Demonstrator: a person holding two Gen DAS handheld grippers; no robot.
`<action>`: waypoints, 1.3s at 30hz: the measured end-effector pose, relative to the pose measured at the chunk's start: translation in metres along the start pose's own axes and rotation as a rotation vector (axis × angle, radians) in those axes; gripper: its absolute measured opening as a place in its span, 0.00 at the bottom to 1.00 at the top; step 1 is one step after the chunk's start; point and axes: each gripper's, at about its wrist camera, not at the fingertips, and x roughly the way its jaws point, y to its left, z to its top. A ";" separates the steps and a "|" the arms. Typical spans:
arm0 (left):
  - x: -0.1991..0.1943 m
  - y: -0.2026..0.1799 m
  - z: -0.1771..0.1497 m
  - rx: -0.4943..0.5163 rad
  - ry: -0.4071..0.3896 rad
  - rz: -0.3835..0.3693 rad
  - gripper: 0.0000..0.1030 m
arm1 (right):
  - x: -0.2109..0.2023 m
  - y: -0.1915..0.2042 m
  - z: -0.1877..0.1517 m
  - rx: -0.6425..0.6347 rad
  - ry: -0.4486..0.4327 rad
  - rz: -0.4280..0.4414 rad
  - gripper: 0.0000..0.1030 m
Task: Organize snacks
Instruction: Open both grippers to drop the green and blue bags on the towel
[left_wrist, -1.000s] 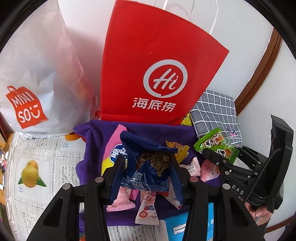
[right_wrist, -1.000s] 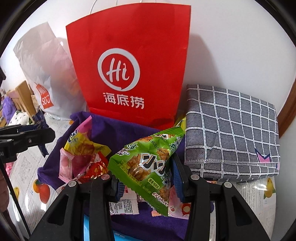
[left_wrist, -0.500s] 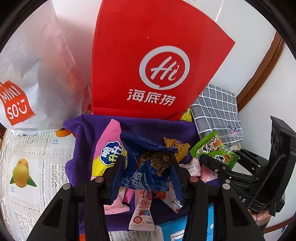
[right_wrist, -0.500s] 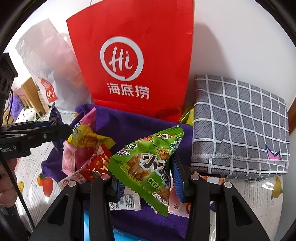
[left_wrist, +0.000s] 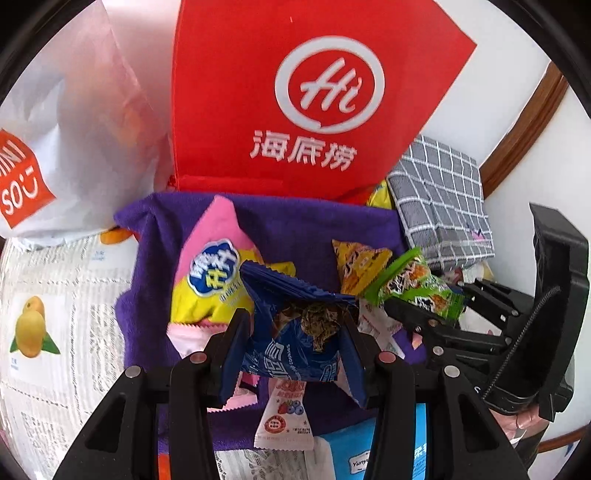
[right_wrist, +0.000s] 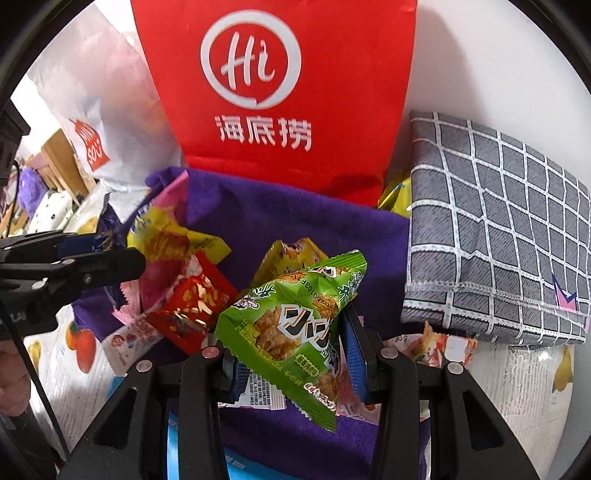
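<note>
- My left gripper was clamped on a blue cookie packet, its torn top gaping toward me.
- My right gripper was clamped on a green snack packet, which hung tilted, one corner poking down past the jaws.
- Over the last second both hands had sunk toward the purple cloth; the heap of loose snacks now lay closer beneath each packet than it had a second earlier, and neither grip had changed.
- I took that to mean both packets were coming down to be set somewhere among the pile, not lifted away; the sorting looked far from done.
- Under my left jaws lay a pink-and-yellow chip bag and a small white strawberry sachet; under my right, a red packet and an orange one.
- Outward, a tall red paper bag stood at the back edge of the cloth, a white shopping bag to its left, a folded grey checked cloth to its right.
- Bare purple showed between heap and red bag: the only open room. My two grippers were near each other, so sideways moves risked a knock.
</note>
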 end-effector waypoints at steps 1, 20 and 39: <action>0.002 -0.001 -0.001 0.001 0.007 0.004 0.44 | 0.002 0.001 -0.001 -0.004 0.005 -0.005 0.42; 0.028 -0.008 -0.005 0.001 0.065 0.011 0.44 | 0.023 0.001 -0.005 -0.009 0.049 -0.027 0.42; 0.031 -0.009 -0.006 0.002 0.090 -0.013 0.46 | 0.014 -0.004 -0.009 -0.007 0.057 -0.006 0.55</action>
